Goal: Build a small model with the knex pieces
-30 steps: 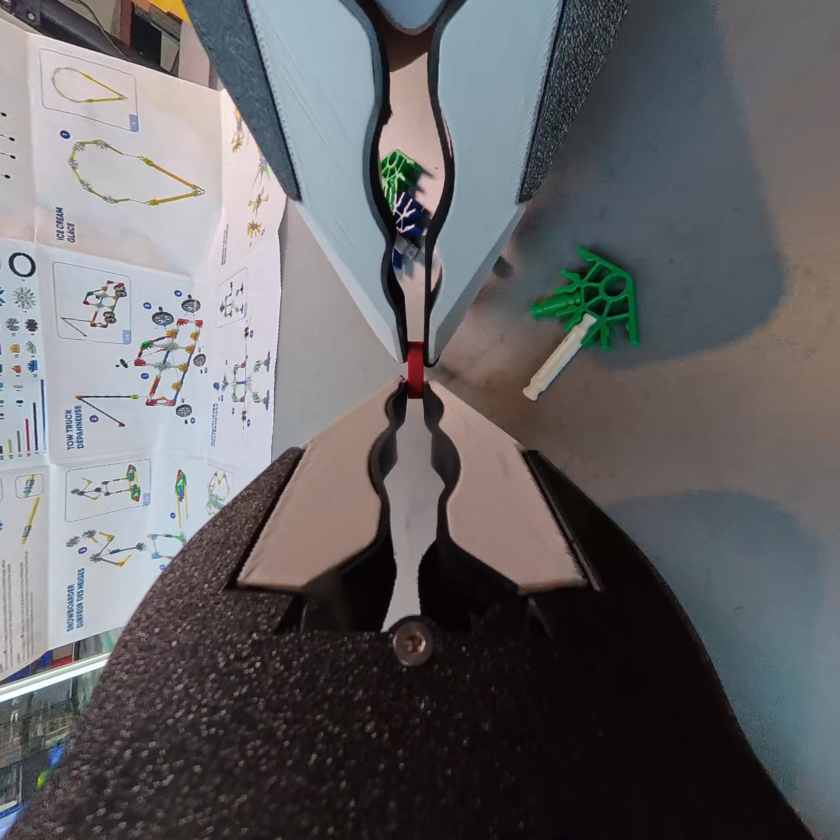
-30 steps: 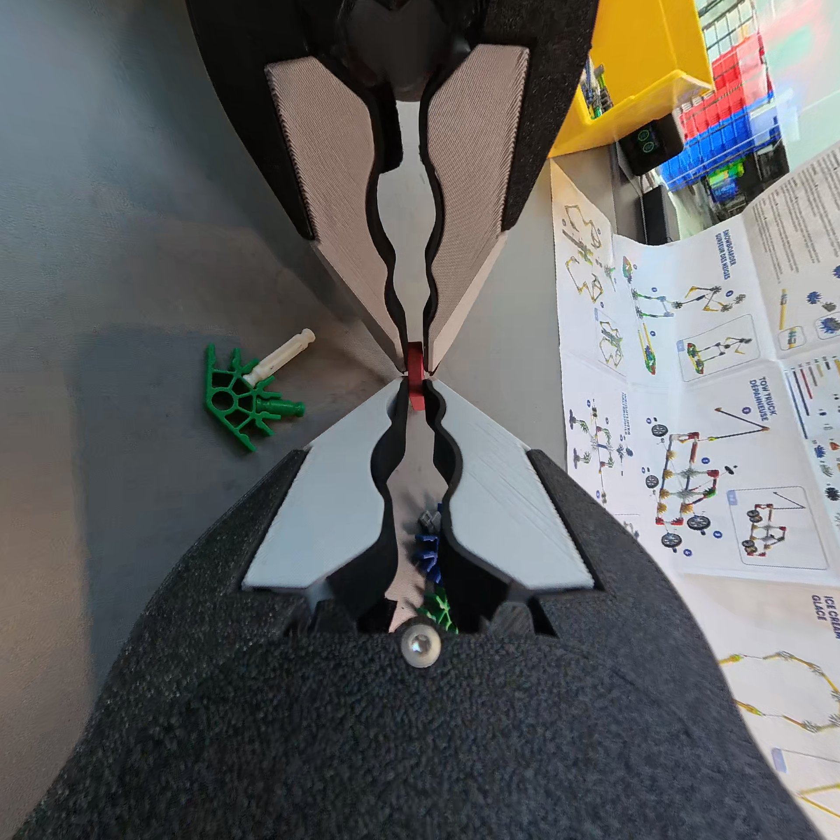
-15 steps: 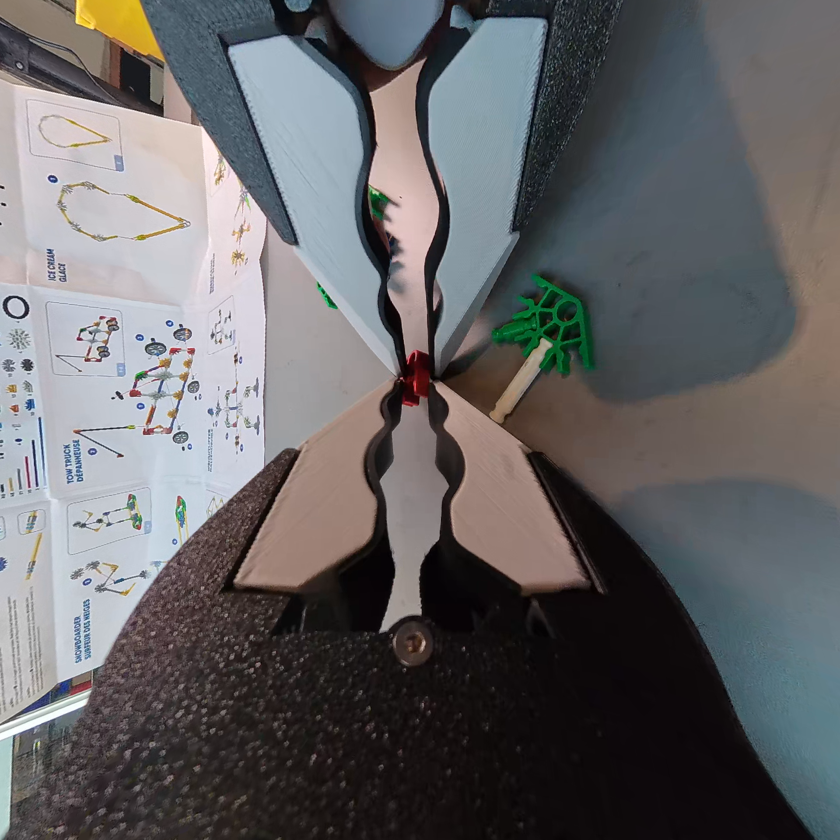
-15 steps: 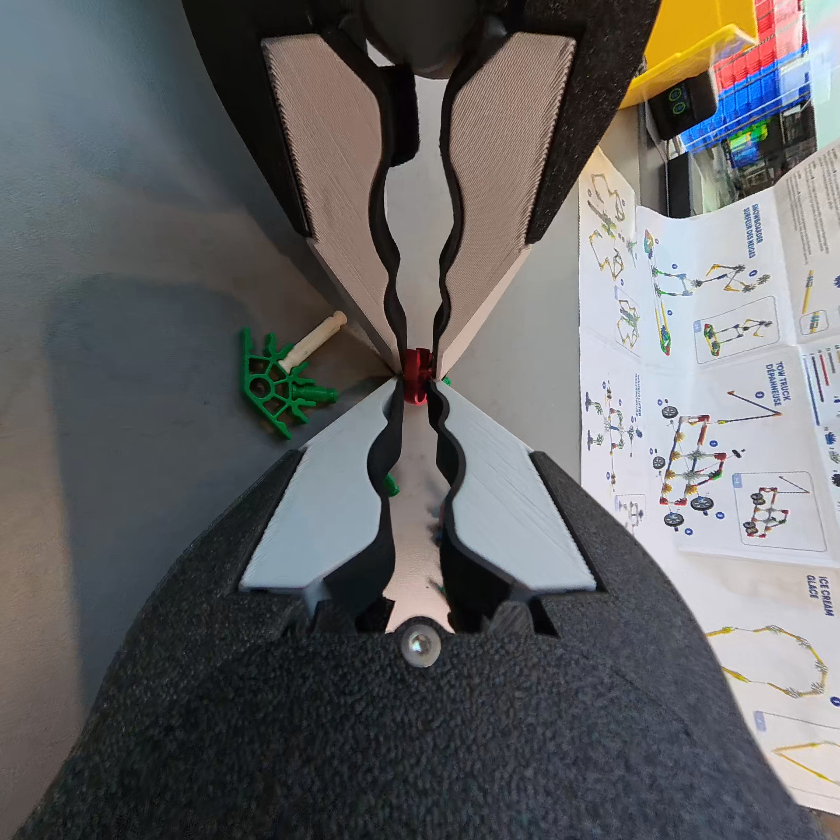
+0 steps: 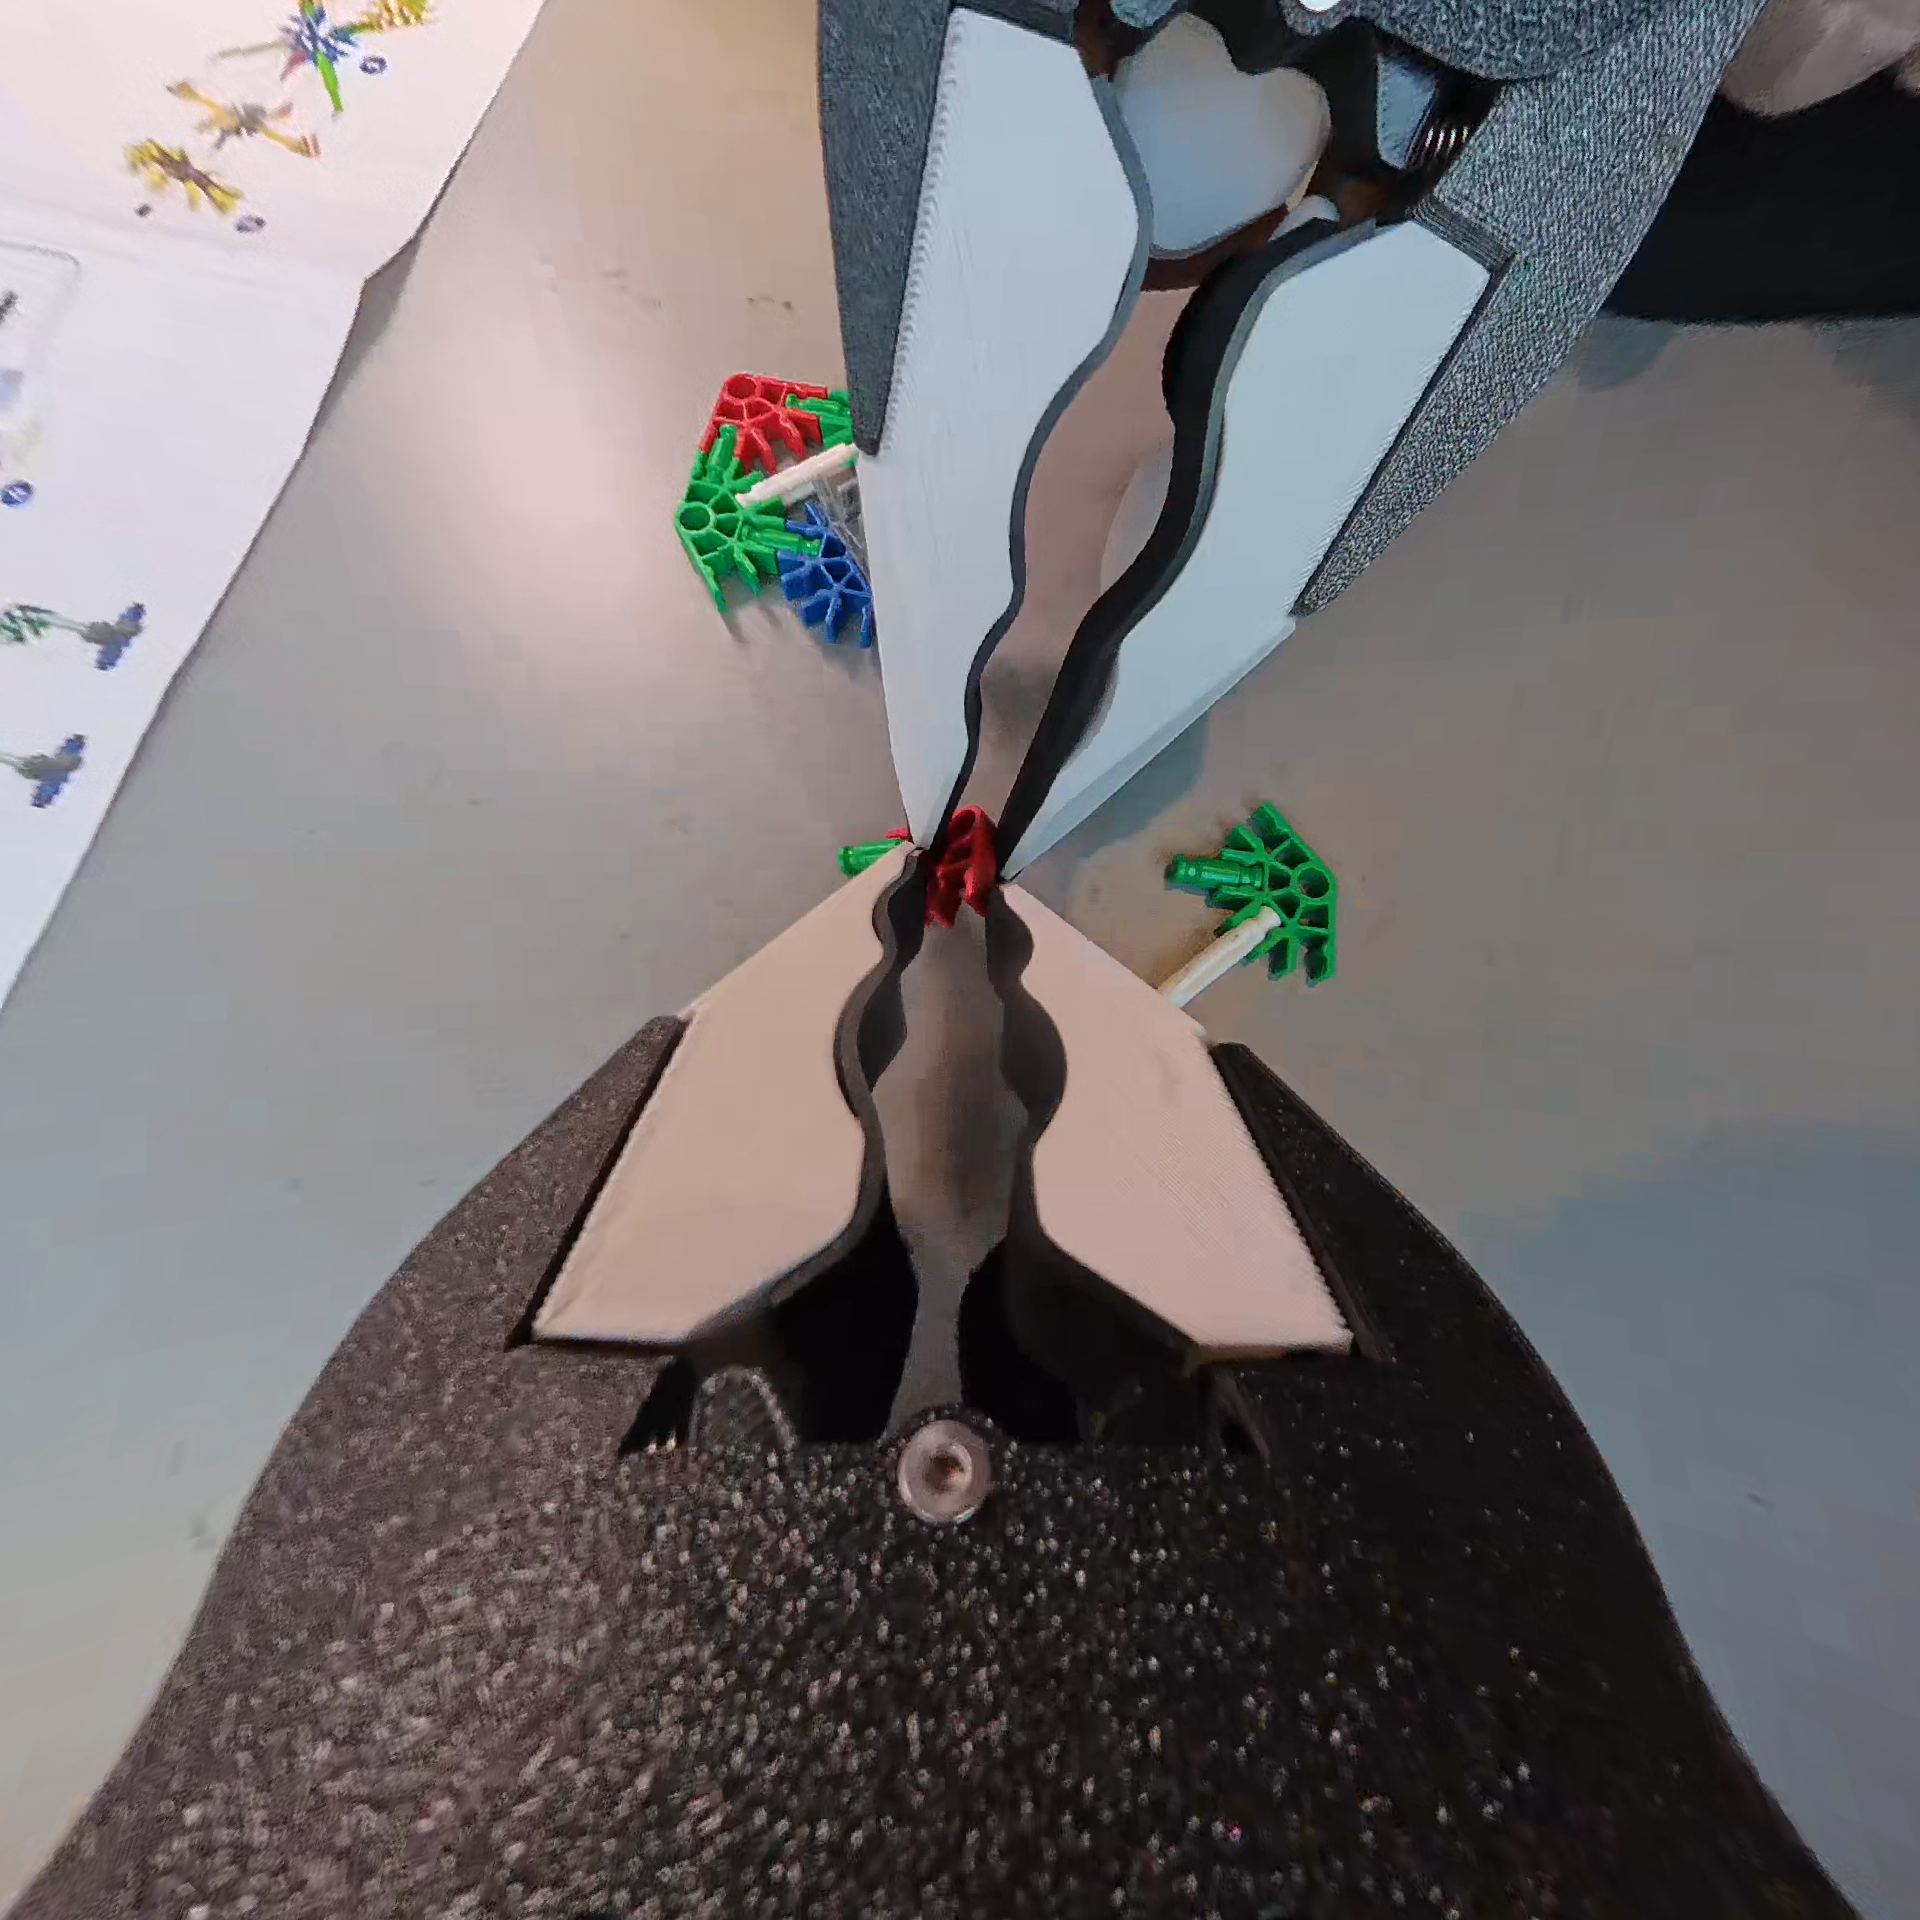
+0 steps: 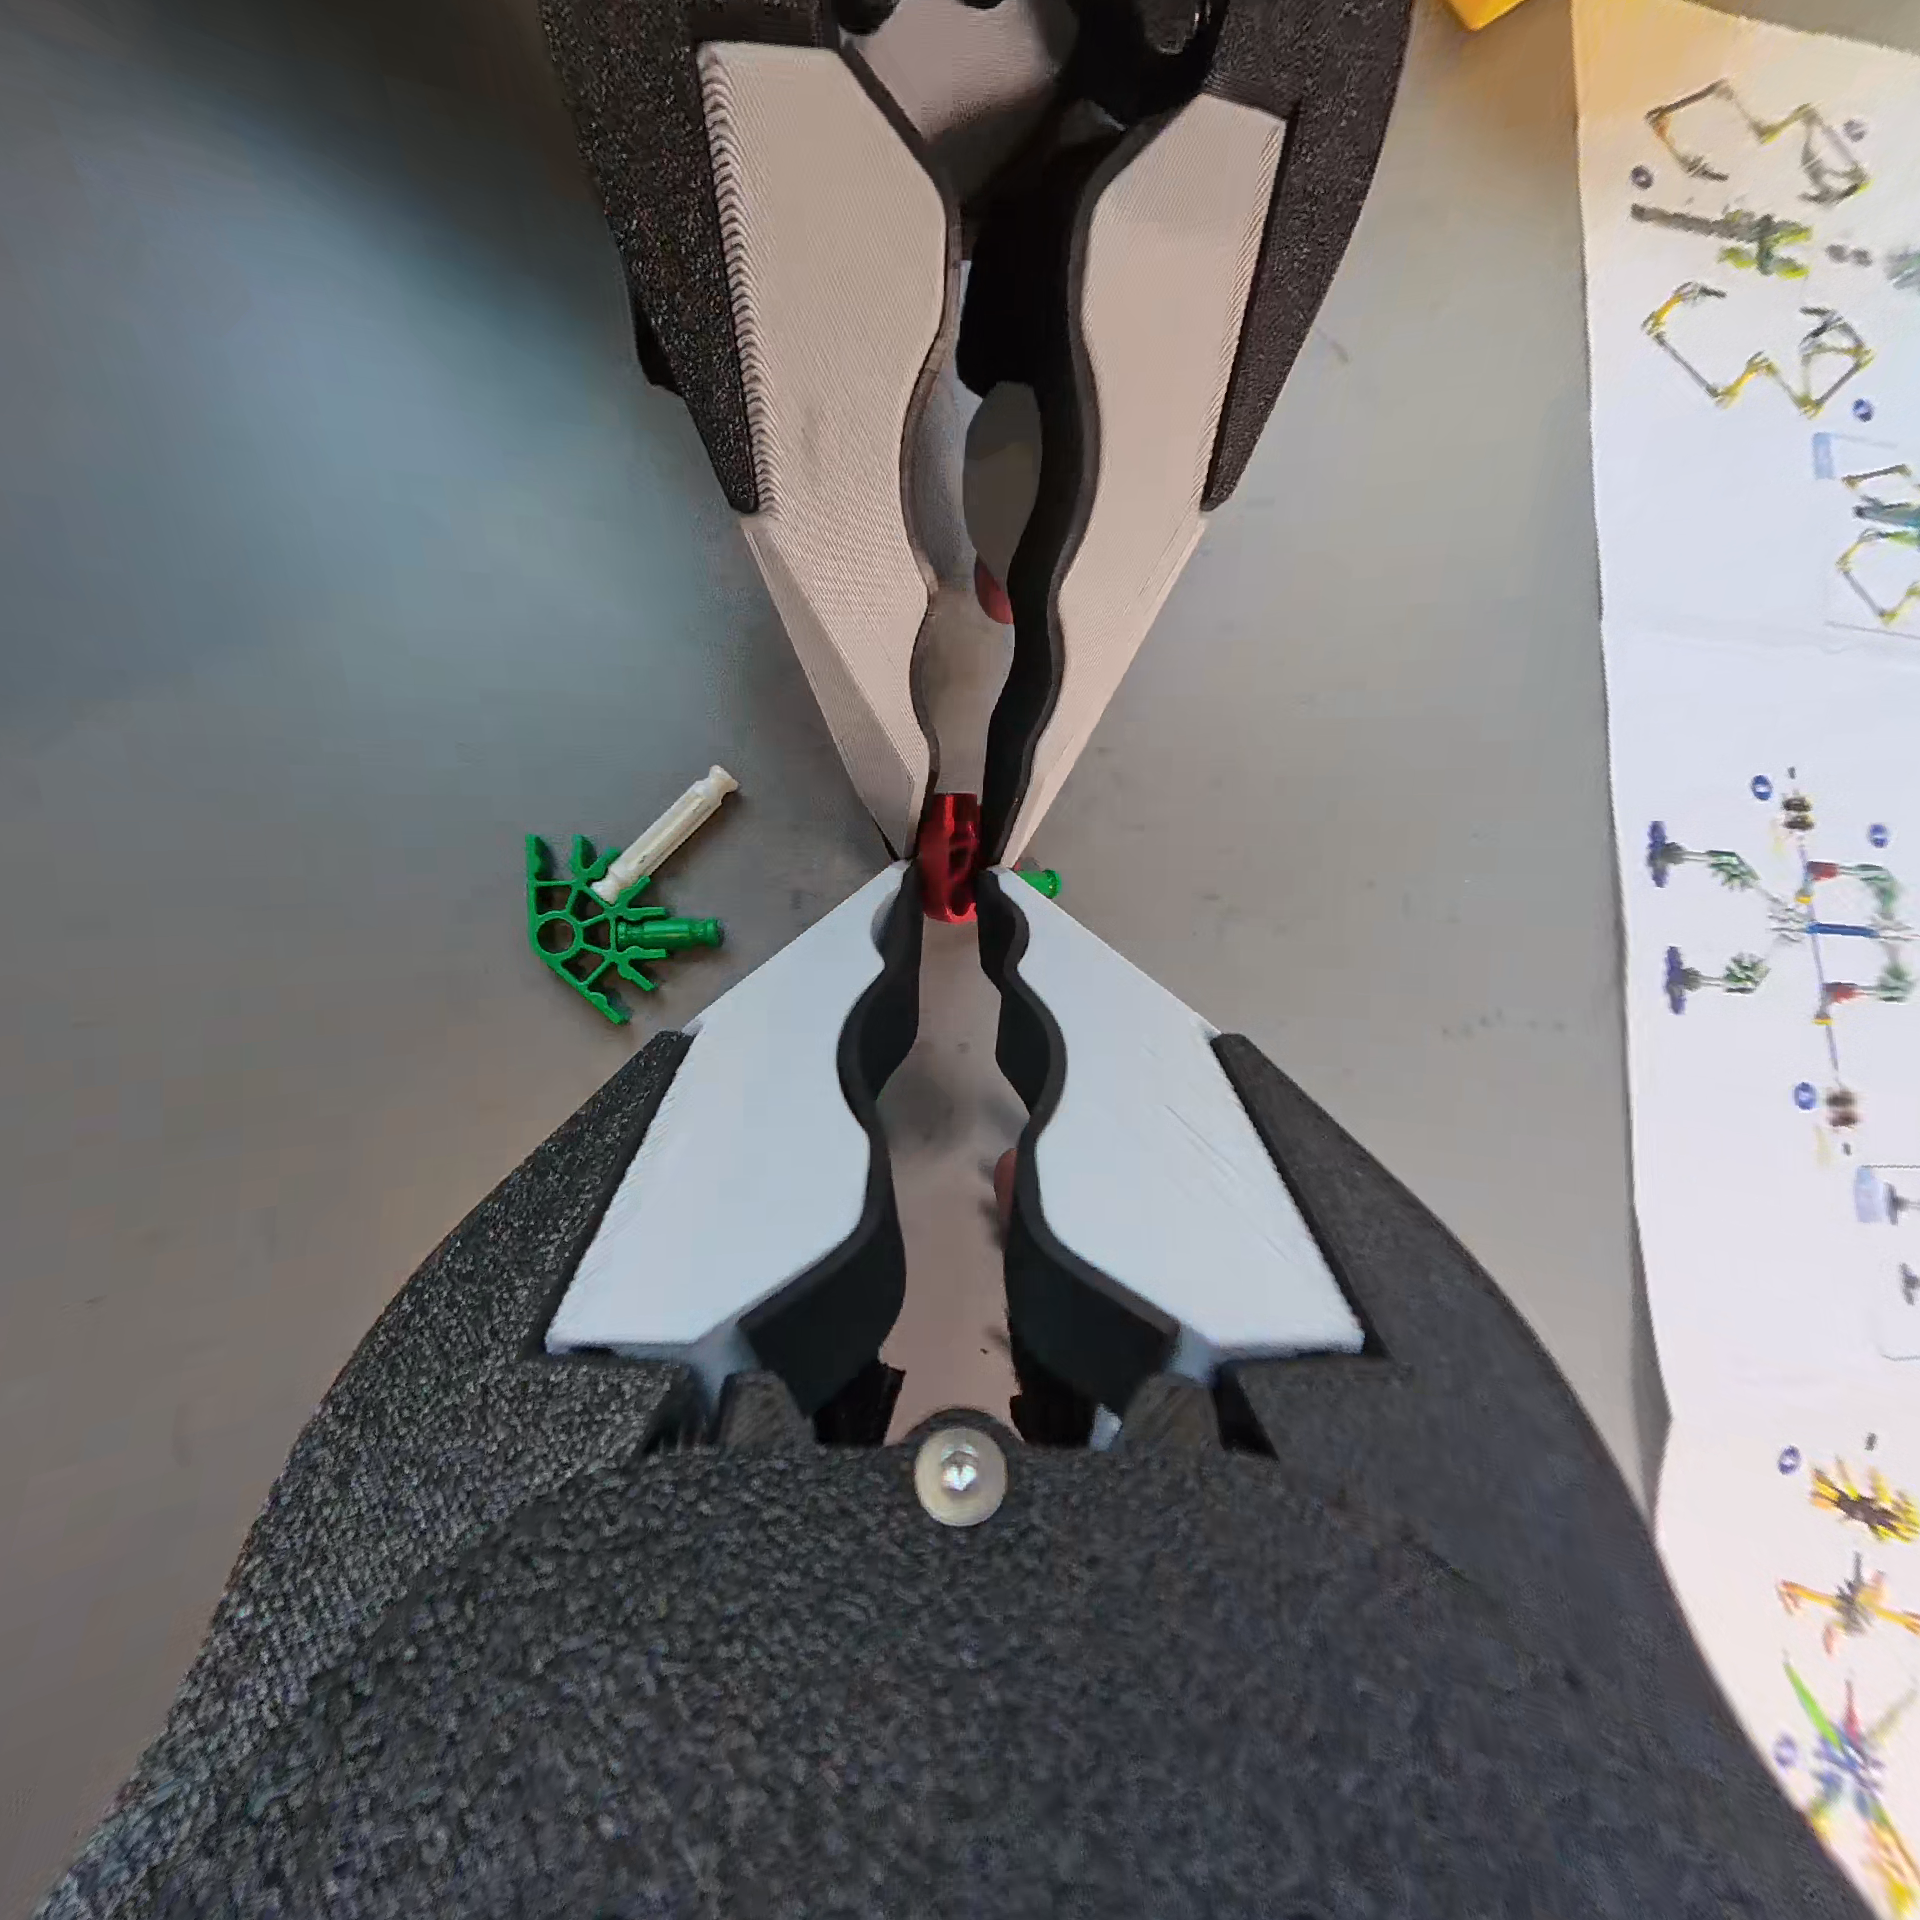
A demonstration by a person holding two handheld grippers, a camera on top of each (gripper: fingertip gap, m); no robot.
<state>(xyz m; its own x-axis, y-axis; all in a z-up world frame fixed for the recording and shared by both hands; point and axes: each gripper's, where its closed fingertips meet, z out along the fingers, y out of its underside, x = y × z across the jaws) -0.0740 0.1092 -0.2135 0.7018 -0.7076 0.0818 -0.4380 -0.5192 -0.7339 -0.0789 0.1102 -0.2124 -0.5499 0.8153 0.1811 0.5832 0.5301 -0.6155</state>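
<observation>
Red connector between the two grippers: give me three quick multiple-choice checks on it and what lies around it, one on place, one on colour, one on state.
1. Where is the red connector?
A. flat on the grey table
B. pinched between both grippers' tips
C. on the instruction sheet

2. What colour is the rod in the lone green connector, beside its green one?
A. white
B. yellow
C. blue

3. How does the right gripper stand?
A. wide open
B. shut on nothing
C. shut on the red connector

Answers: 1 B, the left gripper and the right one meet on it tip to tip. 2 A, a white rod juts from it. 3 C, its fingertips clamp the red piece.
</observation>
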